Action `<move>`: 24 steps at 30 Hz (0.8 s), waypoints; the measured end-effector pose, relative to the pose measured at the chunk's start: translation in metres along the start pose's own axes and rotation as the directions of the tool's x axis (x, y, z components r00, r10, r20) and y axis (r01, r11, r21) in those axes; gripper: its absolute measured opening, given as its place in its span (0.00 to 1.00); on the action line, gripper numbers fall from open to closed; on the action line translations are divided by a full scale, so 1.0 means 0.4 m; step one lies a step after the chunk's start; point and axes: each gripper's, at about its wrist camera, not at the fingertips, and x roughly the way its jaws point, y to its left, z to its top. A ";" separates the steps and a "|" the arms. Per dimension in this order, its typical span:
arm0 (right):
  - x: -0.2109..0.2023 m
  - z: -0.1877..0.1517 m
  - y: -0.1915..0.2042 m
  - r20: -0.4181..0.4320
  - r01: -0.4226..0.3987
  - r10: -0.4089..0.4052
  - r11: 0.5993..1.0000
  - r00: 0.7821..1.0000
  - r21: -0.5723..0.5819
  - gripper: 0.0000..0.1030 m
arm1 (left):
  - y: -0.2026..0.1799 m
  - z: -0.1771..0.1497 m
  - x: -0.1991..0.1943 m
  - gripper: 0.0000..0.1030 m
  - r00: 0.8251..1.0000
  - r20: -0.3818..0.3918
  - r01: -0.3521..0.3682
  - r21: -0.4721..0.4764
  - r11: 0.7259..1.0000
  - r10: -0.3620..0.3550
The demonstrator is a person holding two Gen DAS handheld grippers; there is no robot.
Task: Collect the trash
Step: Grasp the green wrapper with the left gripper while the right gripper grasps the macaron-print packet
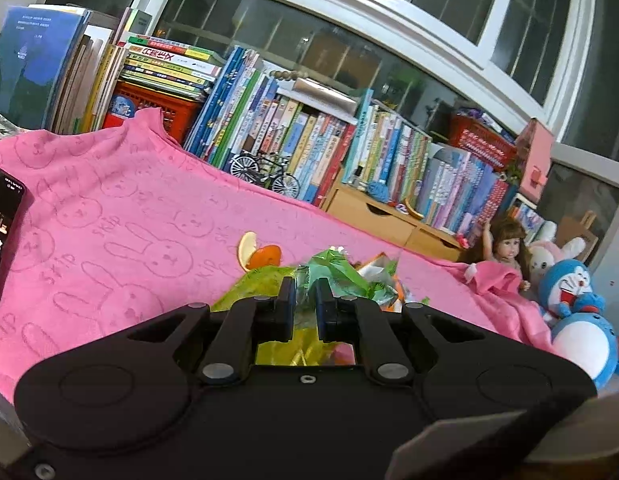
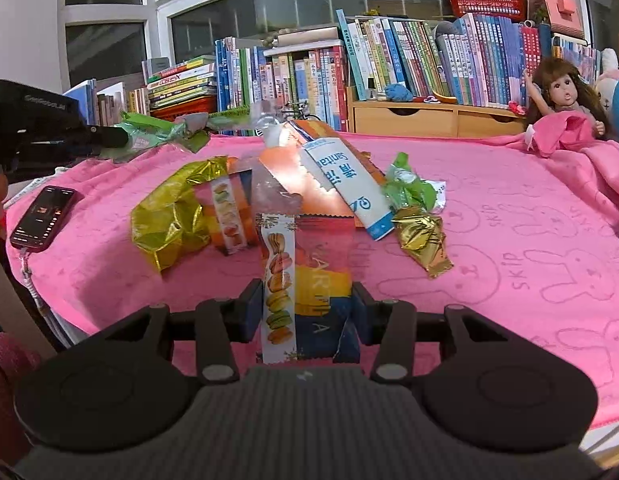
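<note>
Phone (image 2: 43, 216): lying at left on pink towel (image 2: 509, 208). Left tongs (image 1: 305, 300): clamping green wrapper (image 1: 333, 268), its lower part hidden. Right tongs (image 2: 305, 312): gripping macaron packet (image 2: 305, 280), partly concealing the trash pile (image 2: 293, 192) behind.

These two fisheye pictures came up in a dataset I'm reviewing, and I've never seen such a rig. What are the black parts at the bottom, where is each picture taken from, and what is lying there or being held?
No robot here: a person carries a hand-held black two-finger gripper in each hand, each with a camera looking along its fingers.

The left wrist view shows the left gripper shut on a crumpled green plastic wrapper. The same gripper appears at the left edge of the right wrist view.

The right gripper is closed on a flat macaron-printed orange and blue packet.

On the pink rabbit-patterned towel lie more litter: a crumpled gold foil wrapper, a small gold foil sachet, a white and blue paper sleeve, orange peel pieces, plus a dark smartphone.
</note>
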 end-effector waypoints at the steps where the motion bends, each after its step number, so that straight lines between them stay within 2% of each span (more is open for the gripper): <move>1: -0.002 -0.001 0.000 0.000 -0.004 0.004 1.000 1.000 0.002 0.49 | -0.003 -0.006 -0.011 0.09 1.000 -0.001 0.008 0.002 1.000 -0.008; 6: -0.006 -0.011 0.007 -0.009 -0.008 0.008 1.000 1.000 0.000 0.49 | -0.020 -0.048 -0.054 0.08 0.999 -0.021 0.037 0.029 0.999 -0.036; 9: 0.000 -0.017 0.006 -0.021 -0.002 0.002 1.000 1.000 0.003 0.49 | -0.036 -0.087 -0.055 0.10 0.997 -0.060 0.057 0.075 0.996 -0.053; 12: 0.009 -0.023 0.005 -0.033 0.001 -0.001 1.000 0.999 0.006 0.49 | -0.047 -0.132 -0.030 0.20 0.989 -0.137 0.063 0.103 0.993 -0.049; 14: 0.016 -0.028 0.007 -0.040 0.003 -0.003 1.000 0.999 0.004 0.49 | -0.049 -0.162 -0.006 0.31 0.981 -0.190 0.071 0.107 0.992 -0.049; 17: 0.021 -0.033 0.013 -0.040 0.008 -0.008 1.000 0.999 -0.008 0.49 | -0.050 -0.202 0.027 0.35 0.965 -0.257 0.073 0.089 0.993 -0.047; 18: 0.021 -0.034 0.015 -0.039 0.009 -0.010 1.000 0.999 -0.013 0.49 | -0.052 -0.210 0.033 0.36 0.962 -0.267 0.078 0.081 0.994 -0.054; 21: 0.024 -0.032 0.014 -0.040 0.009 -0.010 1.000 0.999 -0.022 0.50 | -0.066 -0.220 0.042 0.51 0.963 -0.257 0.106 0.087 0.991 -0.081; 24: 0.023 -0.029 0.009 -0.034 0.014 -0.015 1.000 0.999 -0.027 0.51 | -0.095 -0.223 0.060 0.54 0.960 -0.267 0.124 0.128 0.984 -0.086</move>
